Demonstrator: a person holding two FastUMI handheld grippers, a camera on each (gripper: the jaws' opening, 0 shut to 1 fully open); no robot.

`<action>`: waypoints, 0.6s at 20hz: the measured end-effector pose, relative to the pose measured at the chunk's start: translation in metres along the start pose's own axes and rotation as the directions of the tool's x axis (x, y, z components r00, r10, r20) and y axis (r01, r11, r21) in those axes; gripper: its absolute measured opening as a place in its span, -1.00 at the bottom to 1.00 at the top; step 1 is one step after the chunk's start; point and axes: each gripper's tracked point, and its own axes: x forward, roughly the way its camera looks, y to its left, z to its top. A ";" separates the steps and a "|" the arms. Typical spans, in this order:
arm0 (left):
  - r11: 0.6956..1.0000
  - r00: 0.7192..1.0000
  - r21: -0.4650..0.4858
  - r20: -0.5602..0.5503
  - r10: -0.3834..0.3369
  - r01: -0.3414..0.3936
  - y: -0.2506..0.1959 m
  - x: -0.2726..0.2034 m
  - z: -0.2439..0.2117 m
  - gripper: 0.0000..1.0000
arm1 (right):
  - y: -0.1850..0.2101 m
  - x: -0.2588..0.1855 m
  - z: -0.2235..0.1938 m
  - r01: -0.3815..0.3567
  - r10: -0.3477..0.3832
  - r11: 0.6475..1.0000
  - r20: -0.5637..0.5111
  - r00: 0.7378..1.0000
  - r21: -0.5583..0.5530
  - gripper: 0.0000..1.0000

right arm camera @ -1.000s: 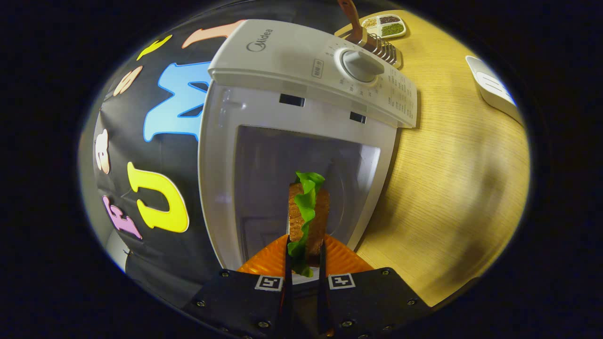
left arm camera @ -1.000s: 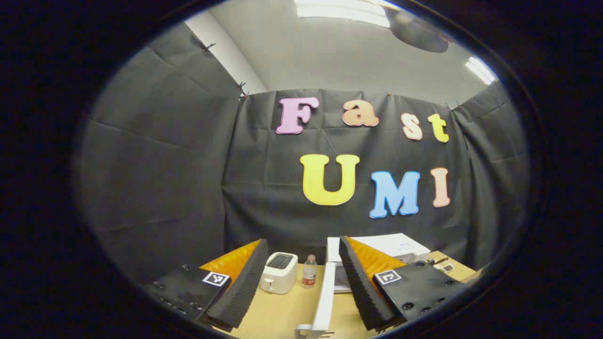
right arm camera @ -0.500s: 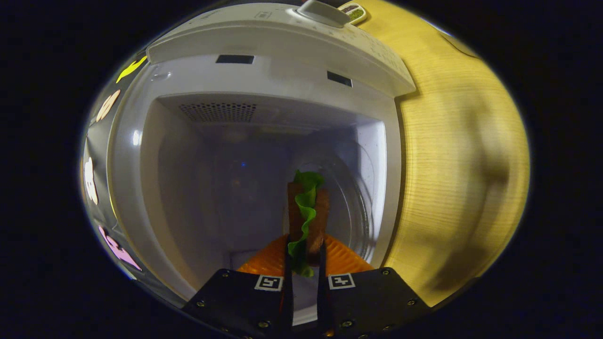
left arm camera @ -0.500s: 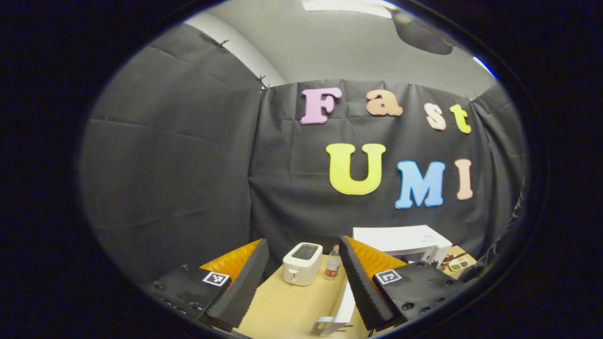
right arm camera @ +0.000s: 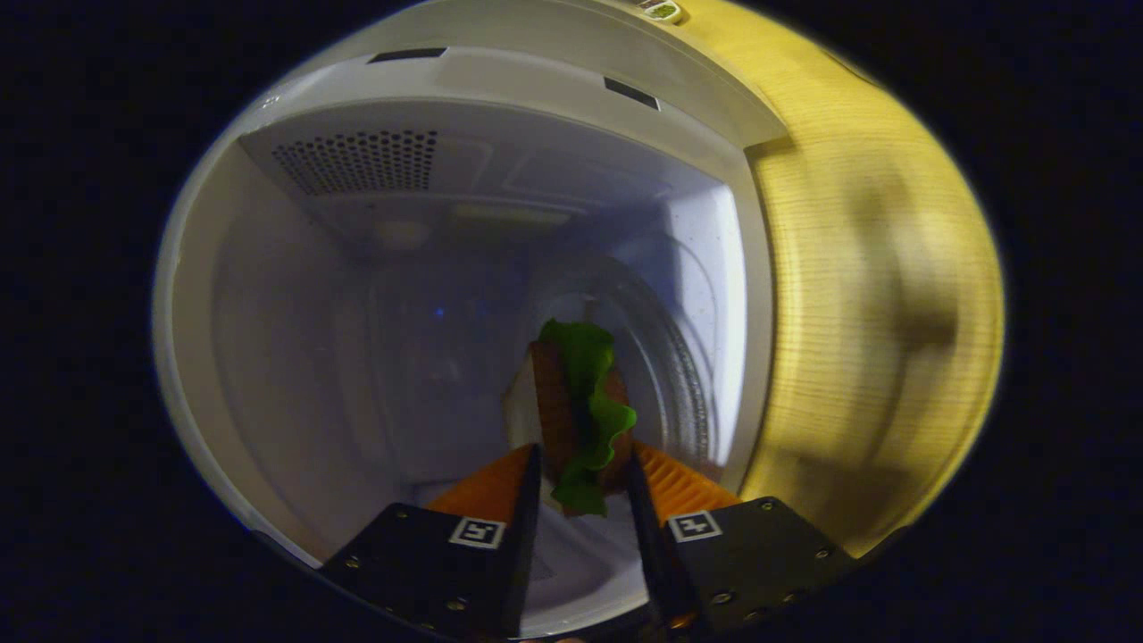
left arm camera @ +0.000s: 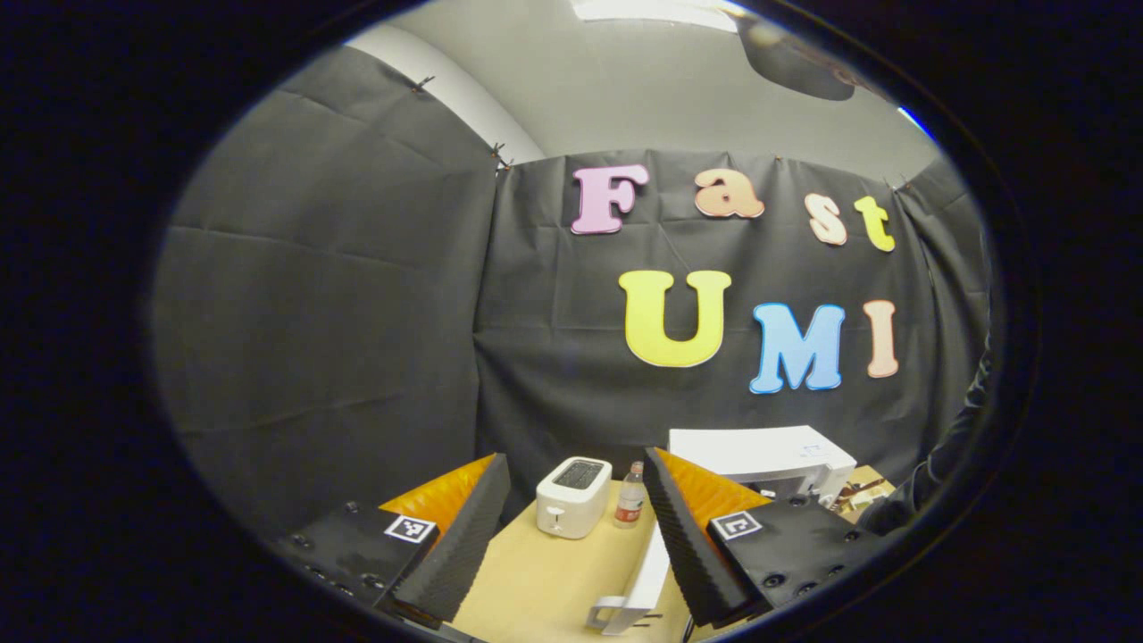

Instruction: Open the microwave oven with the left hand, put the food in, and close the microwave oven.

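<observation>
Sandwich [right arm camera: 579, 406] with lettuce sits inside the open microwave [right arm camera: 295, 268], between the right gripper [right arm camera: 582, 500] fingers, which stand parted; contact cannot be told. Left gripper [left arm camera: 571, 527] spread wide, holding nothing, above the table [left arm camera: 545, 580]. Microwave door [left arm camera: 647, 580] stands open near it; toaster [left arm camera: 573, 484] and bottle [left arm camera: 630, 505] farther back.

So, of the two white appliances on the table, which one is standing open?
The microwave: its door is swung out and the sandwich is in its cavity. The toaster beside the bottle has no door.
</observation>
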 end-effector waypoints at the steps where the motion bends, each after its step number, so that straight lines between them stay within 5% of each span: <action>1: 1.000 1.000 -0.004 -0.005 -0.009 0.009 -0.006 0.002 -0.002 0.94 | 0.007 -0.004 -0.002 -0.020 0.020 0.999 -0.017 1.000 -0.029 0.34; 3: 0.999 0.999 -0.005 0.008 -0.038 0.038 -0.019 0.006 -0.001 0.94 | 0.001 -0.015 -0.006 0.003 -0.009 0.994 -0.062 0.998 -0.105 0.83; 8: 0.989 0.989 -0.012 0.032 -0.146 0.146 -0.064 0.016 -0.004 0.96 | -0.008 -0.068 -0.001 -0.049 0.002 0.953 -0.157 0.988 -0.298 0.87; 10: 0.981 0.980 -0.023 0.042 -0.193 0.194 -0.084 0.023 -0.004 0.94 | -0.009 -0.096 0.007 -0.114 0.017 0.894 -0.223 0.975 -0.433 0.87; 12: 0.967 0.967 -0.040 0.049 -0.250 0.252 -0.108 0.030 -0.007 0.94 | -0.009 -0.131 0.022 -0.192 0.020 0.789 -0.288 0.957 -0.583 0.88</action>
